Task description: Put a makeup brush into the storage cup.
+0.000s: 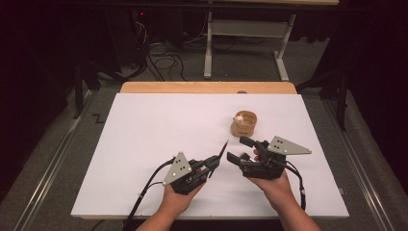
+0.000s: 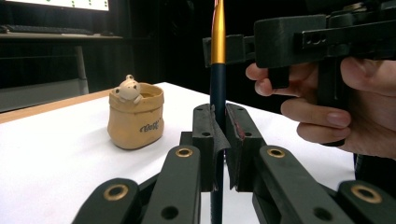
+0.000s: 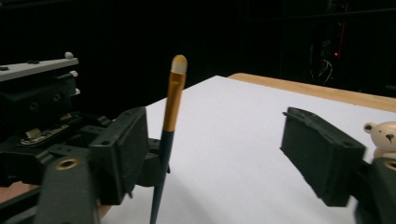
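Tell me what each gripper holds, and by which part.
The left gripper clamps the brush on its dark handle, below the gold ferrule. The right gripper is open and holds nothing.

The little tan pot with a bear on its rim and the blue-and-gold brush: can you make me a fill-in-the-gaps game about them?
1. The left gripper is shut on the slim dark-blue brush with a ____ metal collar.
2. A small ____ figure peeks over the rim of the tan sack-shaped pot.
3. The pot stands on the ____ table sheet.
4. The right gripper has its jaws ____.

Missing words: gold; bear; white; open
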Demonstrator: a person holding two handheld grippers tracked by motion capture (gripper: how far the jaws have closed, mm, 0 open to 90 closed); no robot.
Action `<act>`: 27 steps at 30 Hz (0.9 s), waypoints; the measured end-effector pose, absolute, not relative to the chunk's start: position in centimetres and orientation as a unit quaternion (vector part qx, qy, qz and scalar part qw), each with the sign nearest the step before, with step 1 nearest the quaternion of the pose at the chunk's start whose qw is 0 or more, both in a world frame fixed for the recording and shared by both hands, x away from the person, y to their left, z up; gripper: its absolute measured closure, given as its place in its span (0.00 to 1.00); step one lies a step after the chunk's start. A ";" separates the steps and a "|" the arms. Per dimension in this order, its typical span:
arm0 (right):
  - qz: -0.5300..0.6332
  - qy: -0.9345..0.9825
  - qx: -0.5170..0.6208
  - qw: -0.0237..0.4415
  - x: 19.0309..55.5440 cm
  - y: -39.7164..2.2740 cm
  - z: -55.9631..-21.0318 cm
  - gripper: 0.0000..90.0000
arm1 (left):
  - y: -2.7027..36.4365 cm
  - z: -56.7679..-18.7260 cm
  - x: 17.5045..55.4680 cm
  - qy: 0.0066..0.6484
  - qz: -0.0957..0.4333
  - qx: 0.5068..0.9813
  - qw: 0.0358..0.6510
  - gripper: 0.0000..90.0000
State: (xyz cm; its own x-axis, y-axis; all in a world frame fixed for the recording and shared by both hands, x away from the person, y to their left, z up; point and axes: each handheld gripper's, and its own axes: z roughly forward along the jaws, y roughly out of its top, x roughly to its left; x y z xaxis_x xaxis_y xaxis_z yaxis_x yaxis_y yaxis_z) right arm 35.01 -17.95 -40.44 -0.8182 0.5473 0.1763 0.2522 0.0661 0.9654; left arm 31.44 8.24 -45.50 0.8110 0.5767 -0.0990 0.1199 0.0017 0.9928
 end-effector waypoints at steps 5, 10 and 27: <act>0.629 0.721 0.272 0.105 34.9 -17.8 -40.5 0.39 | 7.9 -45.7 31.4 0.255 0.170 0.688 0.658 0.92; 0.631 0.724 0.263 0.090 34.8 -17.7 -40.6 0.49 | 7.6 -45.9 31.4 0.255 0.168 0.690 0.656 0.92; 0.629 0.728 0.266 0.062 34.9 -16.9 -41.6 0.60 | 7.0 -46.7 31.2 0.257 0.171 0.695 0.649 0.92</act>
State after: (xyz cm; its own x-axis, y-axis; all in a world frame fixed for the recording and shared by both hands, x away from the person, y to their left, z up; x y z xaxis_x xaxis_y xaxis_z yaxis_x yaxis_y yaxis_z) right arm 34.93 -16.94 -41.63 -0.8506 0.4654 0.2446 0.3098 0.0679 0.9484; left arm 31.21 7.02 -46.66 0.8093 0.5797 -0.0952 0.1342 -0.0247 0.9906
